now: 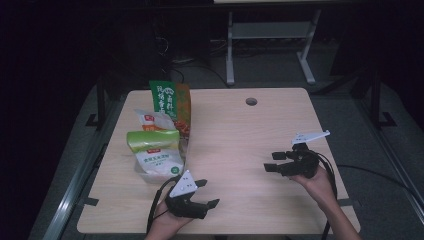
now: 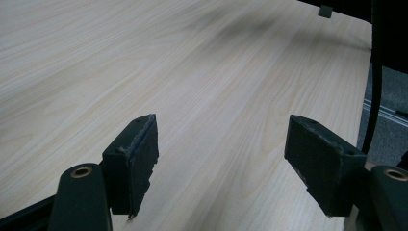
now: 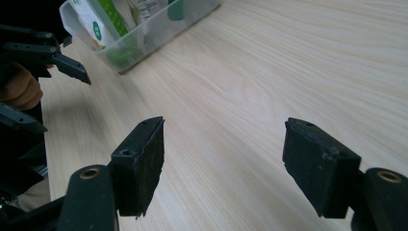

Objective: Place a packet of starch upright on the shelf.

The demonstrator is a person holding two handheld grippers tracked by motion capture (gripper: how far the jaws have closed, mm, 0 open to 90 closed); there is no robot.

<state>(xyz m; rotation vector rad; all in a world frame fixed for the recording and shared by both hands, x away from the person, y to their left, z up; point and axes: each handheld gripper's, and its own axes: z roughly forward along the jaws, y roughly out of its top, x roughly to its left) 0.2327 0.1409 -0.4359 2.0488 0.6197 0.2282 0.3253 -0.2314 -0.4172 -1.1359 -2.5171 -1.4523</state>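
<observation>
While the snack bags (image 1: 155, 145) stand crowded in the clear box (image 3: 144, 41) at the table's (image 1: 250, 150) left side | my left gripper (image 1: 202, 194) and right gripper (image 1: 274, 162) hold nothing, jaws wide apart | risk: grabbing one bag may tip its neighbours or drag the light box.

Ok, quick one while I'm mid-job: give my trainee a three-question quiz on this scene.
1. True or false: the left hand-held gripper is clamped on a packet.
2. Multiple choice: where do the snack packets stand? A) in a clear plastic bin at the table's left side; B) loose at the table's right edge; C) on the floor.
3. Short answer: what lies between the jaws of the right hand-held gripper?

Key:
1. False; its jaws stand apart over bare wood.
2. A.
3. Nothing; only the wooden table shows between them.
</observation>
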